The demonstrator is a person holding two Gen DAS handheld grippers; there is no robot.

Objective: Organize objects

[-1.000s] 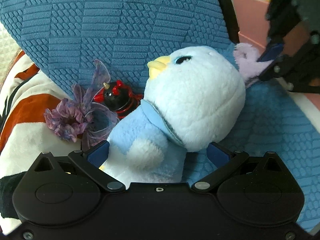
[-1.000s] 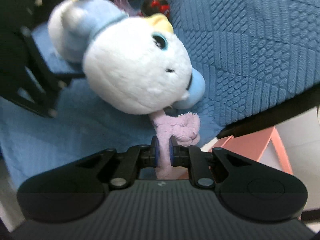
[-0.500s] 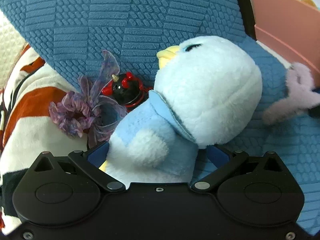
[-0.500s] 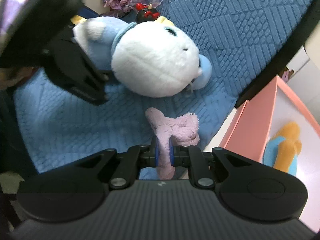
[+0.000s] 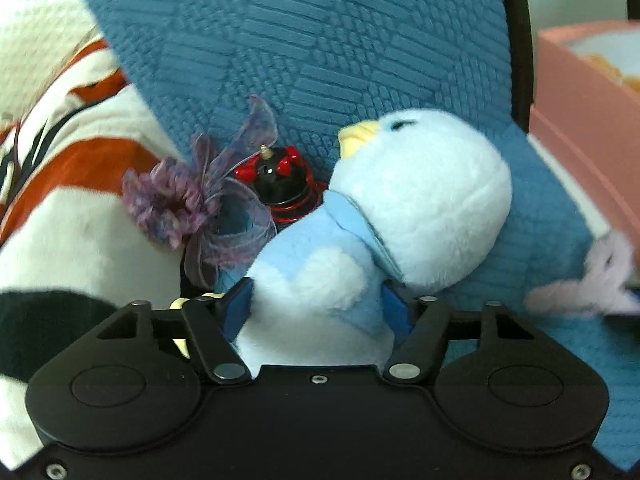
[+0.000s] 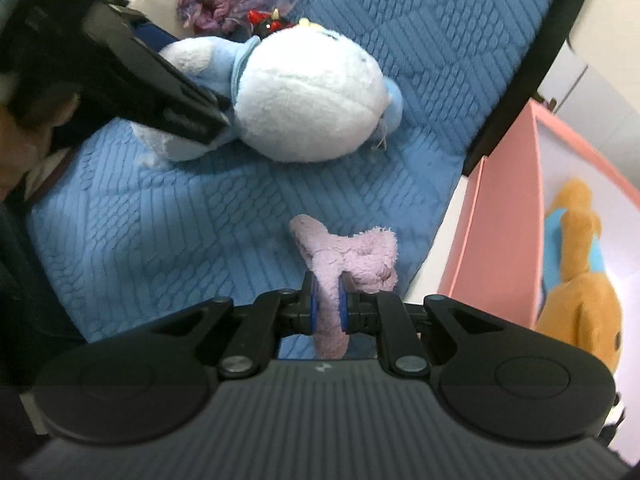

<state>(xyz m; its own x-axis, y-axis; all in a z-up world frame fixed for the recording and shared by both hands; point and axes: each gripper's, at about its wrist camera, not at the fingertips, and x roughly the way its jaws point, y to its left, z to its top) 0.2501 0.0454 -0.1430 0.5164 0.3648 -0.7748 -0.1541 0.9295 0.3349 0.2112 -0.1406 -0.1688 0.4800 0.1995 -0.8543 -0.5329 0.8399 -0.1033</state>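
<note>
A pale blue bird plush [image 5: 420,196] with a yellow beak lies on a blue textured cushion [image 5: 320,40]. My left gripper [image 5: 316,310] has its jaws closing around the plush's body, and both blue pads press into the fur. In the right wrist view the same plush [image 6: 304,100] lies at the upper left under the left gripper's black frame. My right gripper [image 6: 329,300] is shut on a small lilac fuzzy toy [image 6: 352,256], held clear of the bird near the cushion's right edge. That lilac toy [image 5: 584,284] also shows at the far right in the left wrist view.
A pink box [image 6: 504,216] stands right of the cushion with an orange plush [image 6: 576,264] inside. A purple fabric flower [image 5: 176,200] and a small black-and-red toy [image 5: 280,184] sit behind the bird. A white and orange blanket [image 5: 80,200] lies left.
The left jaws have narrowed from wide open onto the bird's body. The right gripper has carried the lilac toy away from the bird's head toward the pink box.
</note>
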